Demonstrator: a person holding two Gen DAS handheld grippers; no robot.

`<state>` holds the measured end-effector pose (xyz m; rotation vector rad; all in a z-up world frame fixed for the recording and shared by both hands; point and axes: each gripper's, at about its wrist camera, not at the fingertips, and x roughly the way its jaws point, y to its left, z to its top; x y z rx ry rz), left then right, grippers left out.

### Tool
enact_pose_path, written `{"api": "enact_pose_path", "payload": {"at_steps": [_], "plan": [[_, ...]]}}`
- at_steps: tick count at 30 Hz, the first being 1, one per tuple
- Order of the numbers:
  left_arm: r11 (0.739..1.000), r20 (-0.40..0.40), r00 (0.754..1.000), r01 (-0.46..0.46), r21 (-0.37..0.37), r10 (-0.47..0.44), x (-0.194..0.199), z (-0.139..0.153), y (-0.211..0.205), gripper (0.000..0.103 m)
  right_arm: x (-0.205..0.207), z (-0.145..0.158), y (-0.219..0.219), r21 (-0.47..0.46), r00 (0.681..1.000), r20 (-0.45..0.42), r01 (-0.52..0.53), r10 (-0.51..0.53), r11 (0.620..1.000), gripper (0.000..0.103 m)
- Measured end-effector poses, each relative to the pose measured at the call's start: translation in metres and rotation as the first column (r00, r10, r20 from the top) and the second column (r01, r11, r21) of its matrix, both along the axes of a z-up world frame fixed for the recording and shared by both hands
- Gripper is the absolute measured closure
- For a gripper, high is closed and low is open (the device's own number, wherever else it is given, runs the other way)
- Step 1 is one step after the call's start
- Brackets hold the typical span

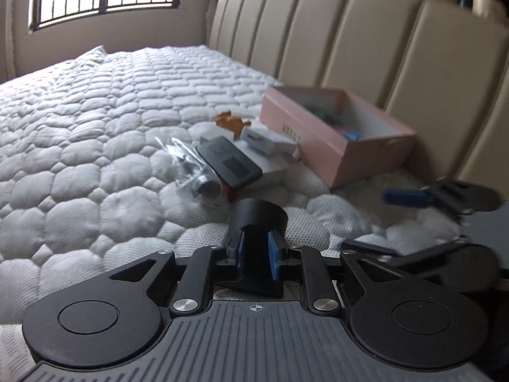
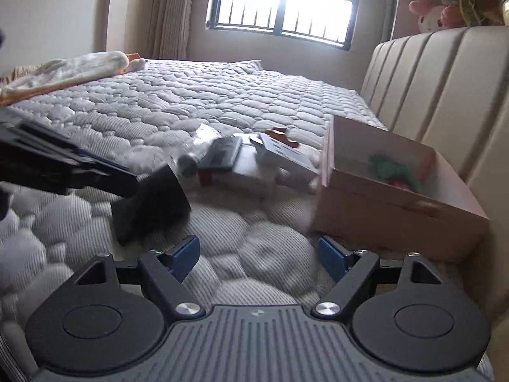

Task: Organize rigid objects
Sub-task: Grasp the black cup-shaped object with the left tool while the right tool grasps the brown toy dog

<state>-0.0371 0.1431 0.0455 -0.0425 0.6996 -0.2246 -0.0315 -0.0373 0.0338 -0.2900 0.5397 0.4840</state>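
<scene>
Already a few coloured pieces lie inside the pink cardboard box (image 1: pixel 337 146) against the padded headboard (image 1: pixel 366 51); most remains outside. Left of the box, on the quilted mattress (image 1: pixel 95 133), sit a flat black remote (image 1: pixel 229 165), small white boxes (image 1: pixel 270 141), a crinkly clear bag (image 1: pixel 187 162) and an orange toy (image 1: pixel 230 121). The left claw (image 1: pixel 256 259) is clamped narrow on a smooth, curved black holder (image 1: pixel 257 219) — short of the box. The right claw (image 2: pixel 259 254) hangs wide, empty — near the box's front corner.
</scene>
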Motion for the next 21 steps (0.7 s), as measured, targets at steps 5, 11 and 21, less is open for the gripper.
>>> {"api": "enact_pose_path", "payload": {"at_steps": [5,11,21], "plan": [[1.000,-0.003,1.000,-0.002,0.012,0.002,0.007,-0.005,-0.012,0.061,0.000,-0.007,-0.029,0.039,0.998,-0.020,0.067,-0.067,0.997,0.021],[0.998,-0.042,0.998,0.041,0.046,-0.039,0.006,-0.012,-0.021,0.045,0.012,-0.021,-0.048,0.115,0.986,-0.125,0.125,-0.111,0.985,0.021],[1.000,0.035,0.999,0.004,0.014,-0.004,0.004,0.000,-0.013,0.045,0.014,-0.024,-0.051,0.134,0.985,-0.139,0.121,-0.103,0.984,0.020]]}}
